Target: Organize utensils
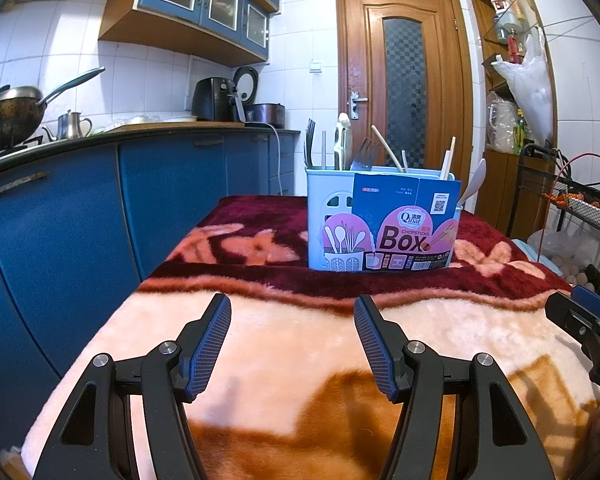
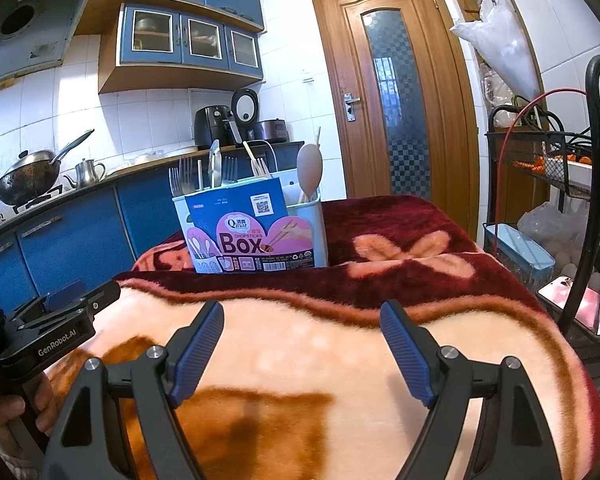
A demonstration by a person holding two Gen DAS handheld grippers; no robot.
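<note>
Both tools hung over the near end of the plush pink, brown and dark-red blanket [image 1: 300,344] that covered the table, and nothing lay between either pair of fingers. The left gripper [image 1: 292,344] had its blue ribbed pads spread wide over bare fleece; the right gripper [image 2: 302,350] stood spread wider yet, equally empty. The pale blue plastic utensil holder with its printed cardboard "Chopsticks Box" sleeve [image 1: 380,220] stood upright at the far, dark-red end of the table, well apart from both sets of fingertips and straight ahead of the left gripper (in the right wrist view it sat ahead and somewhat to the left). Metal forks [image 1: 364,156], pale chopsticks [image 1: 446,164], a beige wooden spoon [image 2: 310,168] and a white plastic spoon [image 1: 474,180] stuck up out of it, already crowded together. The step in hand looked like a reach toward the holder. It would go best by choosing one handle that stood clear of its neighbours, coming at it from above with the pads on either side of the stem, and lifting straight up so the light box would not tip.
</note>
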